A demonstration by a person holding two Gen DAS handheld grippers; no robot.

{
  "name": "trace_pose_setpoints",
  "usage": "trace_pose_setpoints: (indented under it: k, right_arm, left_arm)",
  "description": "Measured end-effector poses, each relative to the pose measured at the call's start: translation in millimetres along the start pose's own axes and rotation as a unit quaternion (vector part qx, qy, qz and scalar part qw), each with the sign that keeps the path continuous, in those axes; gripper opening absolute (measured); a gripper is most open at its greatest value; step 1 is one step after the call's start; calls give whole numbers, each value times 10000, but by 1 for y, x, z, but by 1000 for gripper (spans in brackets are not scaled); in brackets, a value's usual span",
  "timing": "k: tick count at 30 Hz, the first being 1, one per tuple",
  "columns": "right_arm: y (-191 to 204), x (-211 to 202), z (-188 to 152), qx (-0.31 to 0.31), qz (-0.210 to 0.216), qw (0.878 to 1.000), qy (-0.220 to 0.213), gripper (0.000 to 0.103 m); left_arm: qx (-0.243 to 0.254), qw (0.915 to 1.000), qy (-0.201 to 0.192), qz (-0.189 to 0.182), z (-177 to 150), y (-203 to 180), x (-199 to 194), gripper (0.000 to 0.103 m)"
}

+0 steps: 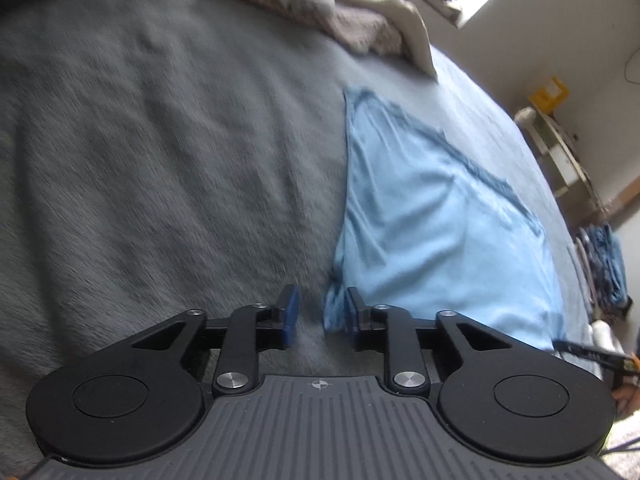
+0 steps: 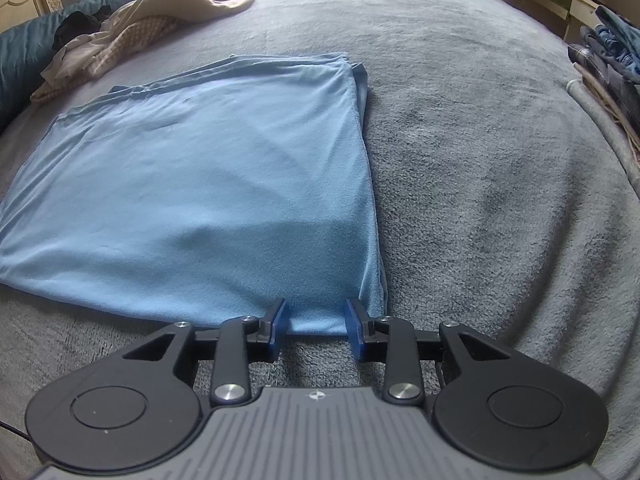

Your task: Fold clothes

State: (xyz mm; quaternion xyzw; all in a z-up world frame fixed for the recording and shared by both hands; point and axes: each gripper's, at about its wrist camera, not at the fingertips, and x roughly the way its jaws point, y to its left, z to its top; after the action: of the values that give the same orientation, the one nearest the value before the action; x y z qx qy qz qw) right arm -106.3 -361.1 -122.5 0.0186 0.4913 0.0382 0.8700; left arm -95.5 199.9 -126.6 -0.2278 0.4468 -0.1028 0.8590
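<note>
A light blue garment (image 2: 208,184) lies folded flat on the grey blanket (image 2: 500,168); it also shows in the left wrist view (image 1: 432,216), to the right. My left gripper (image 1: 320,314) is open, low over the blanket, with a bunched corner of the garment (image 1: 334,304) between its pads, by the right pad (image 1: 352,314). My right gripper (image 2: 316,326) is open at the garment's near edge, close to its near right corner, with the hem between its pads.
A heap of beige and patterned clothes (image 2: 120,36) lies at the far side of the bed, also in the left wrist view (image 1: 344,8). A stack of dark blue clothes (image 2: 604,52) sits at the right edge. A white shelf (image 1: 560,148) stands beyond the bed.
</note>
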Motion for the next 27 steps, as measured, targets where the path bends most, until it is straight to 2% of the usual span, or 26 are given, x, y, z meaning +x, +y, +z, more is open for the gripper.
trace_pose_setpoints:
  k: [4,9,14,18,20,22,24,27]
  right_arm:
    - [-1,-5,2,47,-51,10000,-39,35]
    - [-6,-23,8,255,-242,9991,-236,35]
    - [-1,-34,25,410,-81,9979,-485,35]
    - [21,-27,41,278,198,9980,-529,35]
    - [36,-21,46,128,323,9981,-513,35]
    - [52,-13,49,-33,401,9980,-496,35]
    - [66,-6,50,-169,454,9977,-475,35]
    - [80,4,46,-199,511,9976,-414,35]
  left_arm:
    - [331,9977,-499,327,7,-18,-14,29]
    - [908,9927,-708,372,19,-49,-14,34]
    - [1552,9860,-505,339,27,-92,16,44]
    - [2274,9723,-356,406,23,-134,43,45]
    - [2474,9681,-227,337,22,-154,58,46]
    - [2648,9637,-62,348,19,-171,73,57]
    - [2759,9599,120,473,16,-183,86,63]
    - [2737,9591,272,670,8,-185,98,74]
